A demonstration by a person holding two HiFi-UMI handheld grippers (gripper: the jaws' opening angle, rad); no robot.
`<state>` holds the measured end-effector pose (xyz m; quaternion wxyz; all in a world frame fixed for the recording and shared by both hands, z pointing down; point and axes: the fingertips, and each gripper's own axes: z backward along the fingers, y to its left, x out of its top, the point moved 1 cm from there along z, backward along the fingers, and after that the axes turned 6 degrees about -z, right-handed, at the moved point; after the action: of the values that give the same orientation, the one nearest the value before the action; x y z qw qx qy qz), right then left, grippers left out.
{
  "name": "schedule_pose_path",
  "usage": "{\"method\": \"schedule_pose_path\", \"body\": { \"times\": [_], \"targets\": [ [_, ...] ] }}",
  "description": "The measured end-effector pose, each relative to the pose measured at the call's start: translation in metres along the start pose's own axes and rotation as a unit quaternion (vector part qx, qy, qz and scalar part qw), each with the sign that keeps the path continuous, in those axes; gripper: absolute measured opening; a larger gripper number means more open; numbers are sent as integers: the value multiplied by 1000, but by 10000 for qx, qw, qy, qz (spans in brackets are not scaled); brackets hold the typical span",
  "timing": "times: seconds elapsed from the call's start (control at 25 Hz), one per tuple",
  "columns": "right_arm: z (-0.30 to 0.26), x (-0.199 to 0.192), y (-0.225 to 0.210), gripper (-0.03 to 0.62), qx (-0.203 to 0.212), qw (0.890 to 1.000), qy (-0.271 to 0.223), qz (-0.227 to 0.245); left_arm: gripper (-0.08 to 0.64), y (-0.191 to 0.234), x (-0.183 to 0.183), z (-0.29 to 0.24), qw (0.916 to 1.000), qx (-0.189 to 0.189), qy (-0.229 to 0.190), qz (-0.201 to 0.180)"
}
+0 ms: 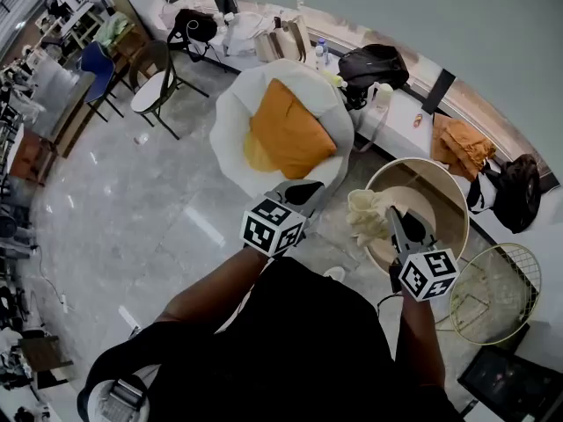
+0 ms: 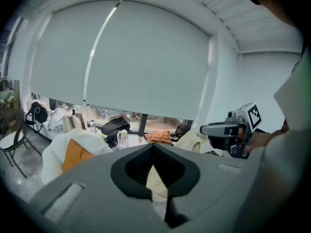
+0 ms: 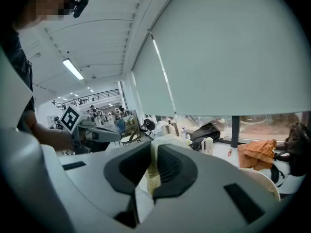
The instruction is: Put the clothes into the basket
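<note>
A bunched pale-yellow cloth point(image 1: 368, 215) is clamped in the right gripper point(image 1: 392, 217), its long axis hung downward from the jaws, over the round beige basket point(image 1: 455, 202) below. The left gripper point(image 1: 303, 192) is held closed and empty above the polished grey floor point(image 1: 141, 209).

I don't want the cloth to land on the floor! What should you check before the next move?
1. Grip: the right gripper has its fingers shut on the pale cloth. Ok.
2. Cloth above the basket: in the head view it hangs by the left rim, not over the middle. Not ok.
3. Room in the basket: the part of the inside that shows is bare. Ok.
4. Left gripper out of the way: it is shut, by the white chair, apart from the basket. Ok.
5. All clothes in: orange fabric lies on the chair. Not ok.
</note>
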<state>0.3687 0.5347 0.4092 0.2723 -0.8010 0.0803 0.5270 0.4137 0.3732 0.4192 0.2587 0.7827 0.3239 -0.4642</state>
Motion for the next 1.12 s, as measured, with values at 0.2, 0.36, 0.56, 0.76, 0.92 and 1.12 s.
{"method": "schedule_pose_path", "body": {
  "times": [0.2, 0.36, 0.56, 0.76, 0.92, 1.12],
  "targets": [
    [-24, -15, 36, 40, 340, 9991, 241, 46, 0, 20, -16, 29, 9994, 257, 14, 210],
    [-47, -31, 72, 40, 620, 9970, 445, 138, 0, 38, -35, 60, 9982, 480, -8, 359],
    [-74, -50, 129, 40, 927, 9933, 660, 206, 0, 62, -69, 125, 9946, 841, -13, 605],
    [-98, -66, 199, 40, 1323, 9871, 845, 300, 0, 89, -112, 210, 9861, 1372, 3, 939],
    [-111, -89, 264, 40, 1634, 9808, 970, 439, 0, 106, -151, 277, 9772, 1748, -99, 1201],
    [-123, -128, 344, 40, 2055, 9696, 1153, 654, 0, 116, -199, 351, 9669, 2116, -251, 1405]
  ]
}}
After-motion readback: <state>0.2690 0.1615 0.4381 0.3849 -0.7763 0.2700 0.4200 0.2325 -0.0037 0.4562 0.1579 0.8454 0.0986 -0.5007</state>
